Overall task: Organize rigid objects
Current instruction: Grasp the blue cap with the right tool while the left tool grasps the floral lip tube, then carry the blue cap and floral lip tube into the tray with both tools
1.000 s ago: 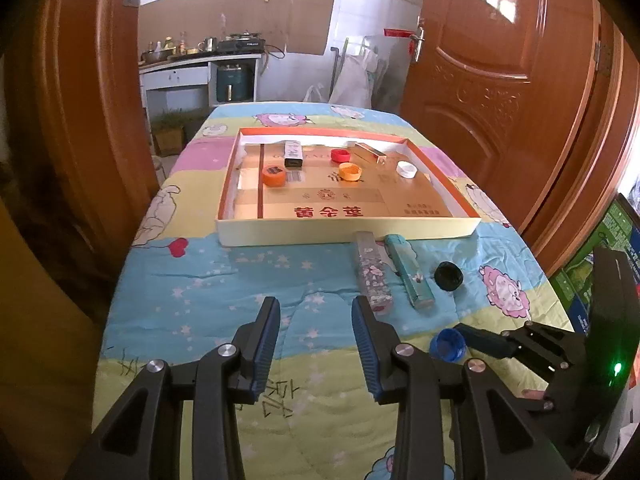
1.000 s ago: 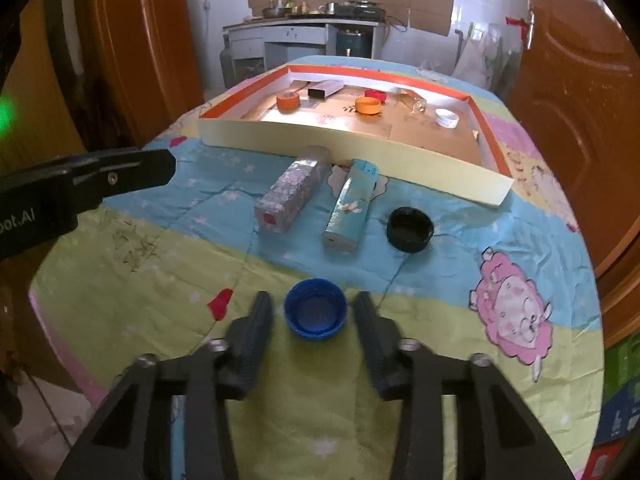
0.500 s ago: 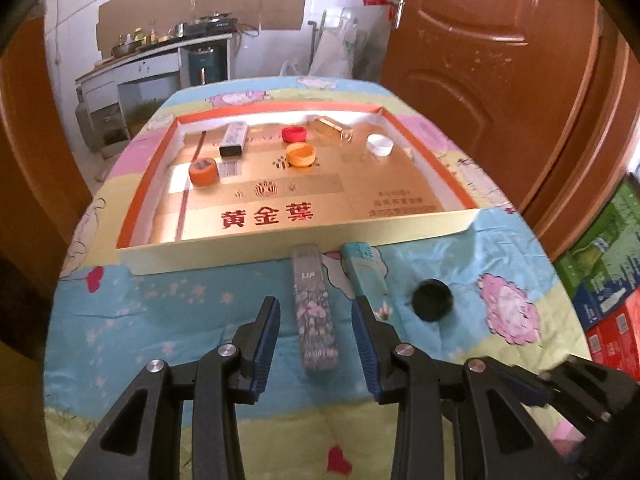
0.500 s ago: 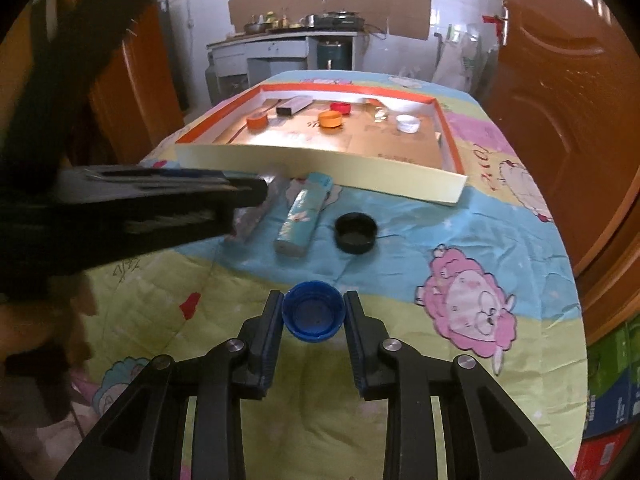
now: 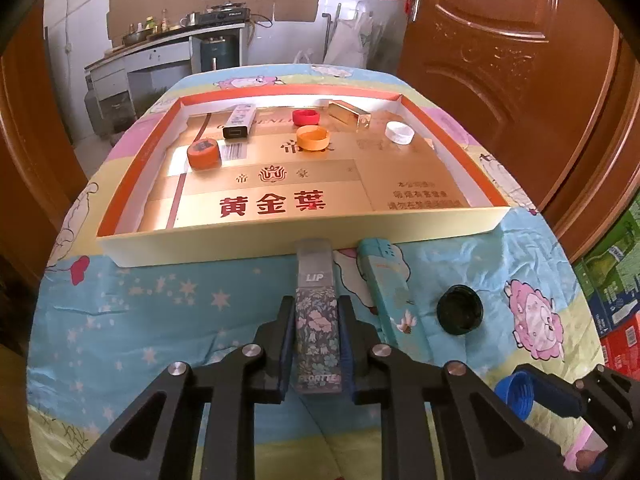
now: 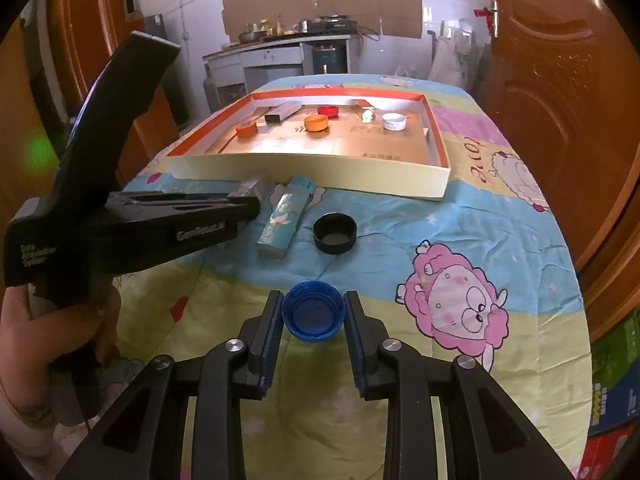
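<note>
Two doors of carved brown wood flank a table spread with a quilted cartoon cloth in blue, yellow and pink. On its far half lies a wide, shallow cardboard tray, cream outside, orange inside the rim, with a glossy gold floor bearing red characters. Inside it, toward the far wall, sit a dark box, a gold box, an orange roll, an orange cap, a red cap and a white cap, all apart from one another.

Just before the tray's near wall lie two long slim boxes side by side. The floral box, dark with pink flowers and "LIP" print, has its long axis running straight away from the left claw, its far end touching or nearly touching the tray wall. The left claw is clamped on its near half, blue pads against both long sides. The teal box lies just to its right, angled slightly, in the way of nothing but close to the right finger. A black cap, round and open side up, rests farther right.

Nearest, the blue cap, ribbed plastic, hollow side up, sits on the yellow band of cloth, gripped between the right claw with both pads pressed on its rim.
</note>
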The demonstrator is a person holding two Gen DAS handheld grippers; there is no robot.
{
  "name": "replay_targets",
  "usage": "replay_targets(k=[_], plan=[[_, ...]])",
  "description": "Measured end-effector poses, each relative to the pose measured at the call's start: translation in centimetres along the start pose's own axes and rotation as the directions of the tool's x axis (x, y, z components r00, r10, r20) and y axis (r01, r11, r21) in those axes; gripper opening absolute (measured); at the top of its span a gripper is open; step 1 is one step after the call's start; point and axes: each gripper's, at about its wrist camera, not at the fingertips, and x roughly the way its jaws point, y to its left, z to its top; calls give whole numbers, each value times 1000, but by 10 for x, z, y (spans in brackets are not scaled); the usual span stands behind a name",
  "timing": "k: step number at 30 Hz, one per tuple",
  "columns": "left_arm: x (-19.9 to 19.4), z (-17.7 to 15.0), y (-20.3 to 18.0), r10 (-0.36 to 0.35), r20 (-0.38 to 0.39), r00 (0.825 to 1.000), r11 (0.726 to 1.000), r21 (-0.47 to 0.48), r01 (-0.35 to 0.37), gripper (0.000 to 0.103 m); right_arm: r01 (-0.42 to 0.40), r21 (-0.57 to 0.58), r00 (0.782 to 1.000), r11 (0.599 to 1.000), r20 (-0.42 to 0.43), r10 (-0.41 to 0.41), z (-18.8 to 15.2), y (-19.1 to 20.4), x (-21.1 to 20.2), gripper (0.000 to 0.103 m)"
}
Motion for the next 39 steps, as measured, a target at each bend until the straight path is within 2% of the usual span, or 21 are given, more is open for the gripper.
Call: replay_targets(k=[10,20,31,39], plan=[[-30,3,5,-15,56,998,1000,-6,15,20,1,11,1000,1000,27,-1,8,-3,-9,31],[-67,20,9,-35,133,990,999,2,35,20,12,-2,996,1000,84,-11,32,-2,-23,31],[-76,40,16,-42,168,985,999,-3,43,20,35,-17,990,999,141,-32,64,-4,-29,31],[-67,56,21,-32,174,984,999,-5,33,20,35,-26,986,999,164,-31,87,-5,-22,31]])
